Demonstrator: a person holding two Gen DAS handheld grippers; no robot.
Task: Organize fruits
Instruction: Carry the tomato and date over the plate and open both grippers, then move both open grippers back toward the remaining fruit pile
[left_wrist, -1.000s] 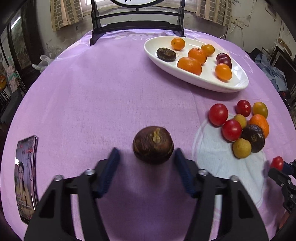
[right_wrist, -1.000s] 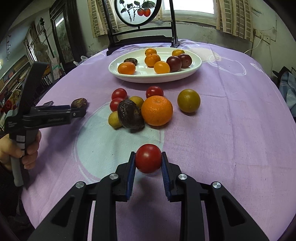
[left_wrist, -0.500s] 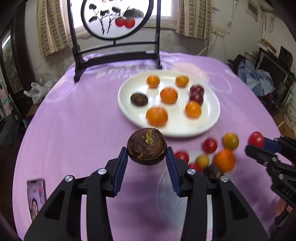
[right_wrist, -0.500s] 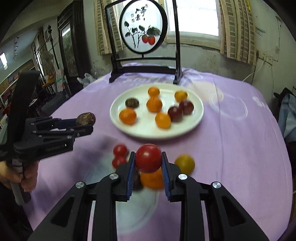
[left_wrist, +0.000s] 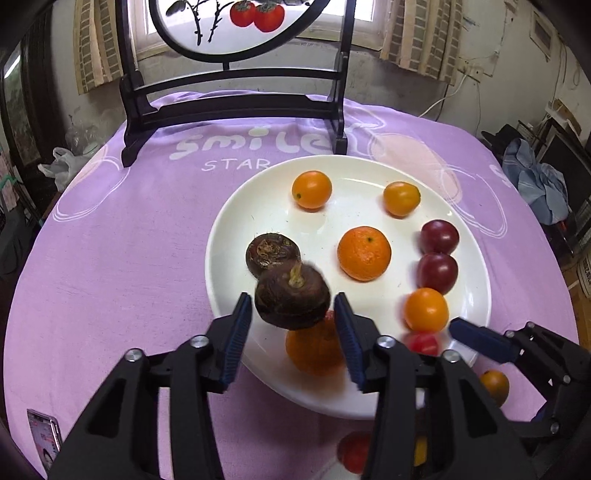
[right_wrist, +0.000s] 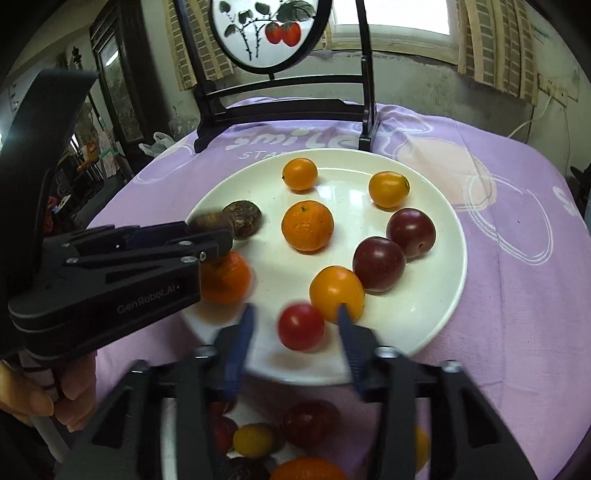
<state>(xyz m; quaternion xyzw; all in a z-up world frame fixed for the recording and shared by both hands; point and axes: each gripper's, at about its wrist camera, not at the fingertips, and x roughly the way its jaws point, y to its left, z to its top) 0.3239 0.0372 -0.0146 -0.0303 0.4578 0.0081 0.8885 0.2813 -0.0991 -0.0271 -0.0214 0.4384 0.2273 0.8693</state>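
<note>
Left tongs (left_wrist: 291, 317): spread wide, brown water chestnut (left_wrist: 292, 296) loose between them, over the white plate (left_wrist: 236, 229).
Right tongs (right_wrist: 295, 332): spread wide, red tomato (right_wrist: 301, 326) loose, above plate's near rim.

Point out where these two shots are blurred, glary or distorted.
Left wrist view: fisheye bends the table edge; the tomato and the plate near rim are smeared, the far fruit sharp; the window is blown out. Right wrist view: the tomato between its open jaws and the left gripper are motion-blurred; a pale sheen lies on the plate.
</note>
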